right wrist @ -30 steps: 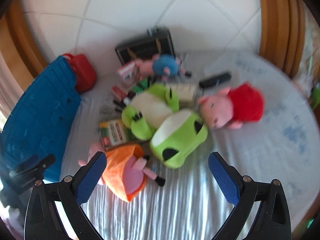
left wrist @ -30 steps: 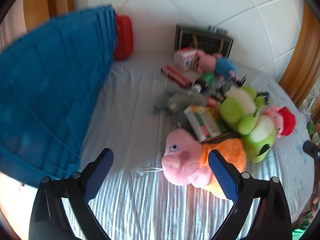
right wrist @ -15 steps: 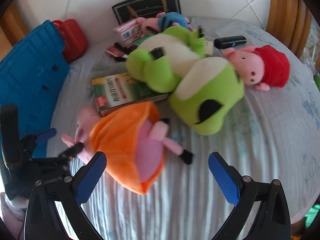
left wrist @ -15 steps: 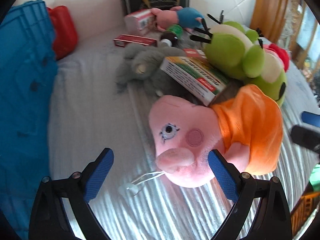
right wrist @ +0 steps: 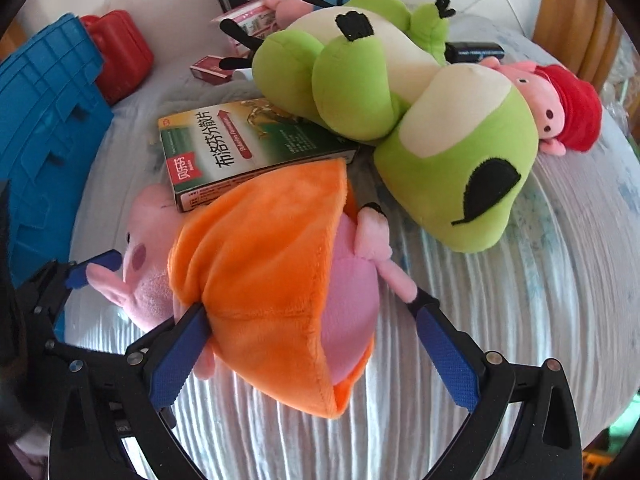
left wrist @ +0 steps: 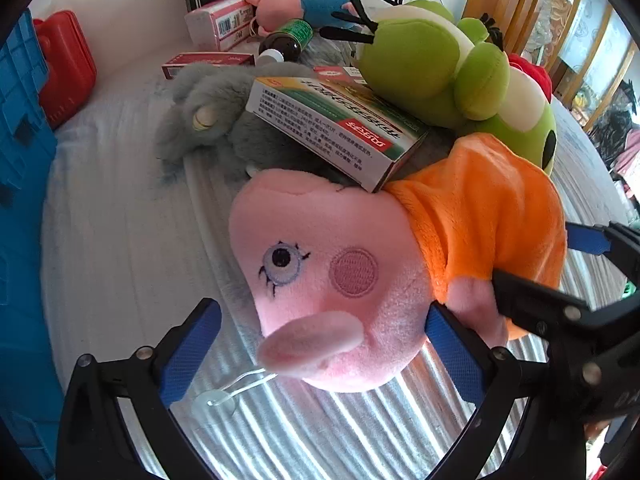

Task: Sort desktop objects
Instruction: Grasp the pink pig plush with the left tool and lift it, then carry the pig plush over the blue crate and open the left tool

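Bright, even daylight in both views; strongest from the upper right, by the washed-out window area (left wrist: 592, 40); glare on the ribbed white cloth (left wrist: 320, 420) in silvery streaks; soft, short shadows under the pink pig plush (left wrist: 340, 280) and the green medicine box (right wrist: 240, 152); sharp at the centre, print on the box readable; heavy fisheye bending toward the rims, black vignette in the corners; slight softness on the blue crate (right wrist: 44, 120) at the edge.
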### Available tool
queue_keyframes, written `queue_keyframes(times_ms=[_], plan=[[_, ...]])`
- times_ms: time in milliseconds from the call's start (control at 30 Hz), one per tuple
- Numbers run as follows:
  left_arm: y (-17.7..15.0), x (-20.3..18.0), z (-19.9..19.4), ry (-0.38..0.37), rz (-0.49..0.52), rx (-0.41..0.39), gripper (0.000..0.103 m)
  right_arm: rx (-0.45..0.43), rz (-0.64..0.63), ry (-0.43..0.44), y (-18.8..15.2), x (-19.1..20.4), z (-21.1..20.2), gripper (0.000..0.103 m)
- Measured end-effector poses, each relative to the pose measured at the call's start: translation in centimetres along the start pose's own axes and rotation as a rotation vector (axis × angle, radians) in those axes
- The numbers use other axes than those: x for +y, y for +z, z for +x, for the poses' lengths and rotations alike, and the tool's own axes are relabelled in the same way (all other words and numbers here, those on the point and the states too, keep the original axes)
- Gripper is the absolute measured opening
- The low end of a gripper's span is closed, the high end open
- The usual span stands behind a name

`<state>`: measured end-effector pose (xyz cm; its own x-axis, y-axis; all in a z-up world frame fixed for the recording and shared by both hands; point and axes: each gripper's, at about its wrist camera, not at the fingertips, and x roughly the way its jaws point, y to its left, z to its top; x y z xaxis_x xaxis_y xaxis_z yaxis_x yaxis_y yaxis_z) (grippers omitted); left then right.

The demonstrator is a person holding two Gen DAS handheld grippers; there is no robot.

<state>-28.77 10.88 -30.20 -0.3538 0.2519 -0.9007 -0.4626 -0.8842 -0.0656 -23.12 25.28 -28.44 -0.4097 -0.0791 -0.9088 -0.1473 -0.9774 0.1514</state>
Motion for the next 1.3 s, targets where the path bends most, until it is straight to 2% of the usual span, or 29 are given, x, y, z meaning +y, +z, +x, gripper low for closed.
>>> queue_keyframes(times_ms=[200, 333, 367, 400, 433, 467, 500, 633, 833, 1000, 1167, 1300], plan=[[-0.6, -0.6, 0.2, -0.011, -0.019, -0.049, 0.103, 0.016, 0.023, 0.026, -0.1, -1.0, 0.5, 0.103], [-0.5, -0.9, 1.5, -0.027, -0.003, 0.027, 0.103, 0.071, 0.020, 0.052, 0.0, -1.1, 1.7, 0.103], [-0.5, -0.9, 1.5, -0.027, -0.007, 0.023, 0.103, 0.079, 0.021, 0.060, -0.1, -1.1, 2.0, 0.103], [-0.6, -0.9, 1.2, -0.036, -0.012, 0.012, 0.097, 0.071, 0.028, 0.068, -0.2, -1.2, 2.0, 0.102], [-0.7, -1.2, 0.7, -0.058, -0.007, 0.001, 0.079, 0.062, 0.028, 0.073, -0.1, -1.2, 1.9, 0.099], [-0.8, -1.5, 0.2, -0.066, 0.002, -0.008, 0.076, 0.047, 0.019, 0.083, -0.2, -1.1, 1.4, 0.092], [-0.8, -2.0, -0.2, -0.038, 0.016, -0.019, 0.075, 0.035, 0.007, 0.104, -0.2, -0.9, 1.0, 0.080], [-0.5, -2.5, -2.0, -0.012, 0.025, -0.050, 0.072, 0.023, -0.037, 0.100, -0.1, -0.4, -0.7, 0.075], [0.6, -2.4, -8.5, 0.012, 0.028, -0.200, 0.073, -0.087, -0.091, 0.145, 0.5, -0.2, -6.8, 0.074], [2.8, -1.4, -15.3, 0.048, 0.012, -0.342, 0.073, -0.226, -0.167, 0.167, 3.5, 2.1, -13.2, 0.074], [5.0, 0.7, -22.6, 0.143, -0.035, -0.469, 0.073, -0.340, -0.267, 0.210, 7.0, 5.0, -19.2, 0.074], [4.6, 4.0, -28.7, 0.230, -0.095, -0.541, 0.073, -0.421, -0.367, 0.259, 9.4, 9.9, -23.3, 0.074]])
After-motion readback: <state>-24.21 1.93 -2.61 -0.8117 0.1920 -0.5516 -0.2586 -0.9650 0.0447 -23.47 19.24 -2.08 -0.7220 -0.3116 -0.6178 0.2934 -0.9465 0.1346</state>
